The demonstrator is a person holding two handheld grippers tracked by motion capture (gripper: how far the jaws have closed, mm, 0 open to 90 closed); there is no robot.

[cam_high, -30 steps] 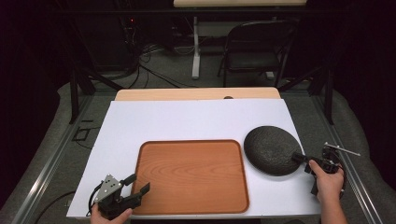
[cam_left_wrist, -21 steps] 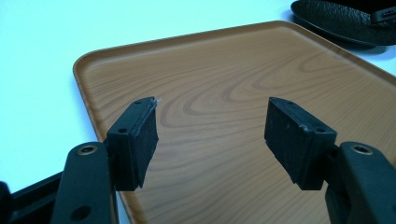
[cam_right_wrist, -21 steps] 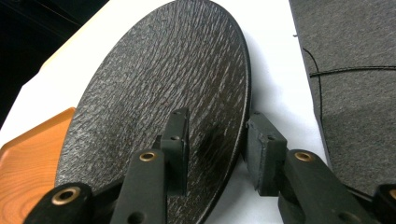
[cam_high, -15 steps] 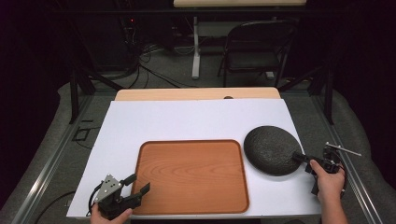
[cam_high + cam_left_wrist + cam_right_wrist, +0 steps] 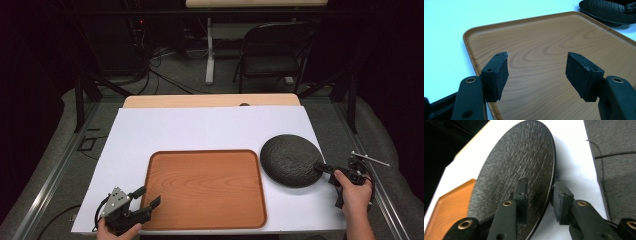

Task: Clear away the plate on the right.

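Two things lie on the white surface (image 5: 200,130): a rectangular wood-grain brown tray (image 5: 205,187) with rounded corners, and just to its right, a round, dark, rough-textured plate (image 5: 291,160) near the surface's right edge. At that plate's right rim sits the right hand-held gripper (image 5: 325,169); its jaws have just been closing, one pad over the plate's top face and the other under its rim, with the rim between them and a narrow gap visible beside one pad. Over the tray's near-left corner hangs the left hand-held gripper (image 5: 147,196), jaws spread wide with nothing between them.
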